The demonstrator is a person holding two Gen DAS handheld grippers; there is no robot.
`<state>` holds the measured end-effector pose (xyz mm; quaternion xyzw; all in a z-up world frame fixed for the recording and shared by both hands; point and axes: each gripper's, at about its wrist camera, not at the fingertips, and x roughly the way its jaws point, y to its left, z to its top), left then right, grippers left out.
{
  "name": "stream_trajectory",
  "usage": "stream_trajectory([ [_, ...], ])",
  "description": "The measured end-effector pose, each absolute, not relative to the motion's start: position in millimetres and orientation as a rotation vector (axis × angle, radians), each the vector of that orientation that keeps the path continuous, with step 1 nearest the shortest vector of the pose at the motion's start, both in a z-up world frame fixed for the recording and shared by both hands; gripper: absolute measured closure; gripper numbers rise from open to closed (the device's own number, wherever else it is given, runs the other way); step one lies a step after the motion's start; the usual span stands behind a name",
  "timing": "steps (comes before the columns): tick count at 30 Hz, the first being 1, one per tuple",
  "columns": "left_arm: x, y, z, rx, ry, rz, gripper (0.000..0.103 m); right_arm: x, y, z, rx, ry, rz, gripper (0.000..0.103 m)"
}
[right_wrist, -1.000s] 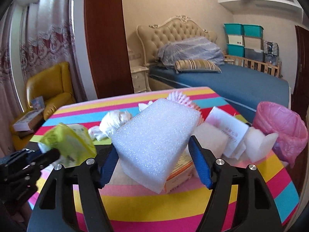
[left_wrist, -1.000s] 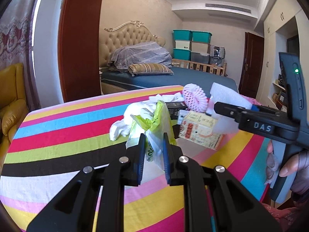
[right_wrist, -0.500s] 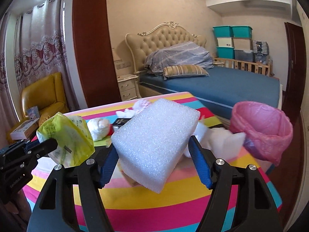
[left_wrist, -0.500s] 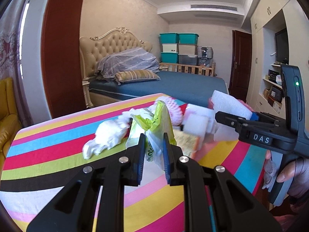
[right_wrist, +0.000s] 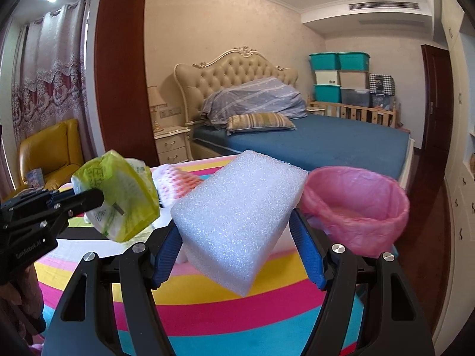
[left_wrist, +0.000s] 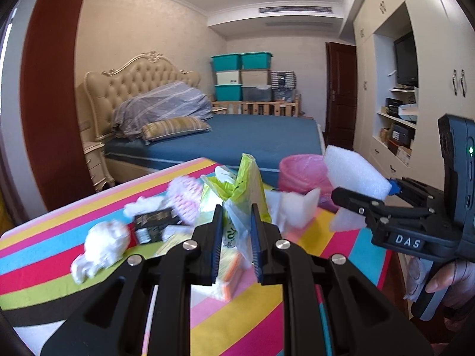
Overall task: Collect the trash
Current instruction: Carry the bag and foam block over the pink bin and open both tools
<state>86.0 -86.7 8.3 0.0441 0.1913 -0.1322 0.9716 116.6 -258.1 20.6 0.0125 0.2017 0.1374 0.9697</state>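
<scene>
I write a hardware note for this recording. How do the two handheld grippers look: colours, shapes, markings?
Both are black plastic with silver screw heads. The left gripper has dark blue ribbed pads. The right gripper has brighter blue pads; its side shows white letters "DAS", and its upright dark-grey handle carries a small green light.

The right gripper (right_wrist: 237, 249) clamped a white foam block (right_wrist: 240, 222) between its blue pads, lifted above the striped table (right_wrist: 237, 311). Just right of the block, beyond the table edge, stood a bin with a pink liner (right_wrist: 359, 207). Left of the block, the left gripper (right_wrist: 98, 197) pinched a yellow-green wrapper (right_wrist: 118, 198).
</scene>
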Motion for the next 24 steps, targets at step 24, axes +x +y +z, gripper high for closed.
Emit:
stream_trajectory([
  [24, 268.8, -259.1, 22.5, 0.047, 0.492, -0.532, 0.085, 235.6, -415.5, 9.5, 0.036, 0.425, 0.137, 0.035],
])
